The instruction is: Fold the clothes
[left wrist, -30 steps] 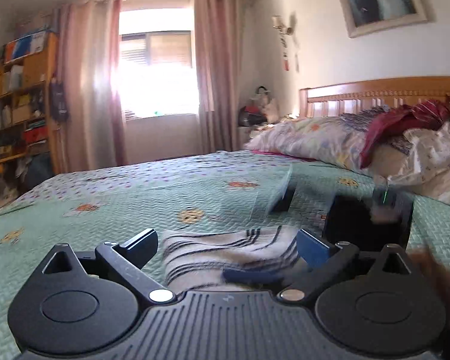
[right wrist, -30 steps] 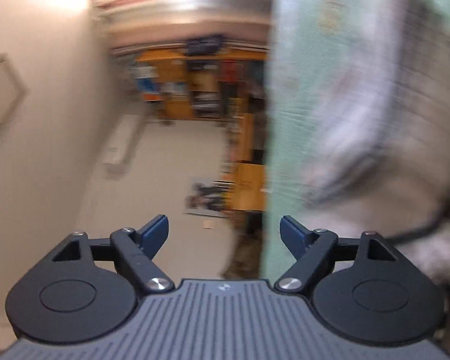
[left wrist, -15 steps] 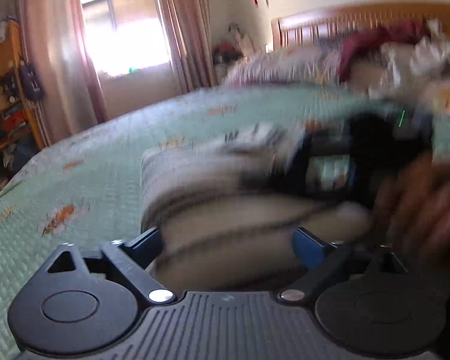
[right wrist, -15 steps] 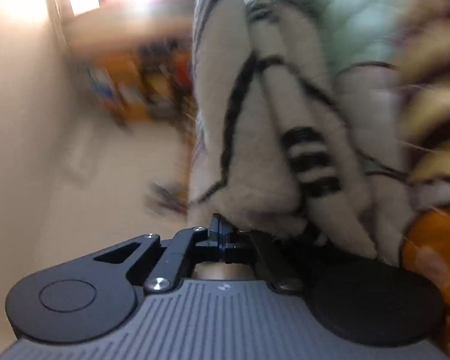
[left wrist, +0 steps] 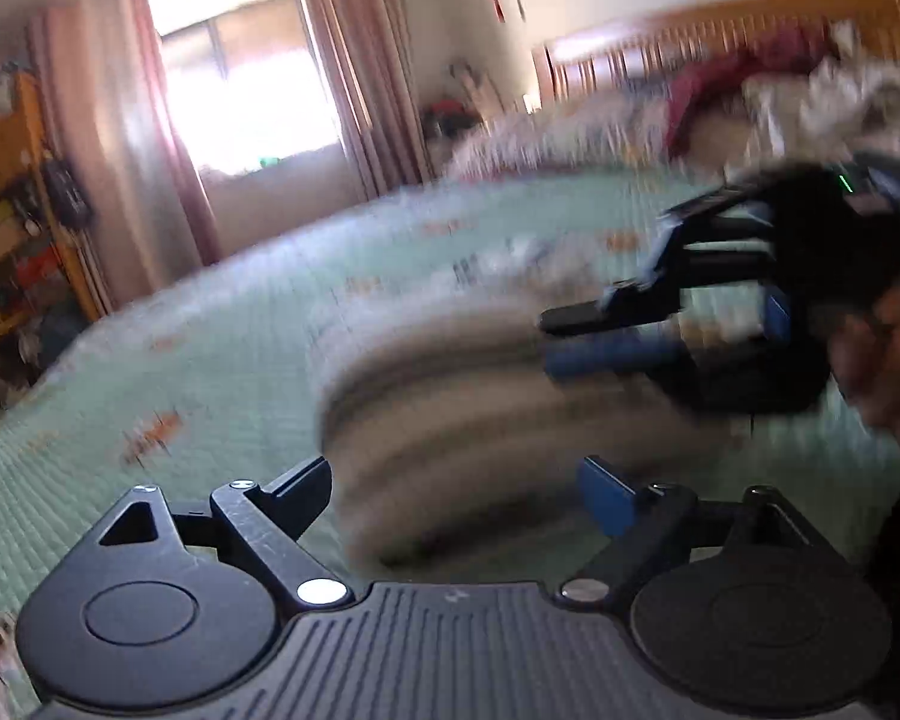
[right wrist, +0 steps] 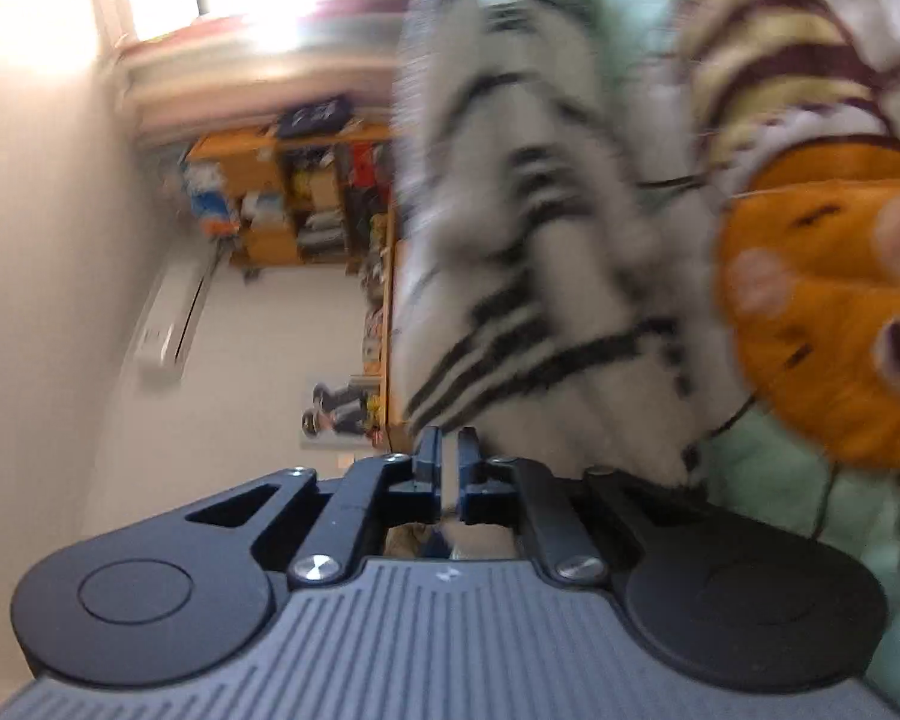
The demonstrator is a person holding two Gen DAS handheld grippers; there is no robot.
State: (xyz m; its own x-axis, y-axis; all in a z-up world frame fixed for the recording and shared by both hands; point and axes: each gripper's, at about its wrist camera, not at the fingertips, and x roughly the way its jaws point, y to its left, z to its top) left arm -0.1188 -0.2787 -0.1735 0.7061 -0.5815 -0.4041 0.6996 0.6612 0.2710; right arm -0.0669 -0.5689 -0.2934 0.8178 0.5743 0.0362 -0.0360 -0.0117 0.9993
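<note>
A fuzzy white garment with dark stripes (left wrist: 450, 414) lies bunched on the green bedspread (left wrist: 210, 372), blurred by motion. My left gripper (left wrist: 453, 495) is open just in front of it, fingers either side of its near edge. My right gripper (left wrist: 576, 339) reaches in from the right, rolled on its side, at the garment's far right edge. In the right wrist view the right gripper (right wrist: 448, 468) has its jaws nearly together, and the striped garment (right wrist: 510, 252) hangs just past them; a thin edge seems pinched. An orange patch (right wrist: 828, 300) shows on the fabric at right.
Pillows and a red cloth (left wrist: 750, 84) are piled by the wooden headboard (left wrist: 720, 24) at the far right. A window with pink curtains (left wrist: 240, 90) is beyond the bed, and shelves (left wrist: 12, 210) stand at the left.
The right gripper went from open to shut at the garment's edge and drew the fabric up. The left gripper moved in closer to the garment and stayed open.
</note>
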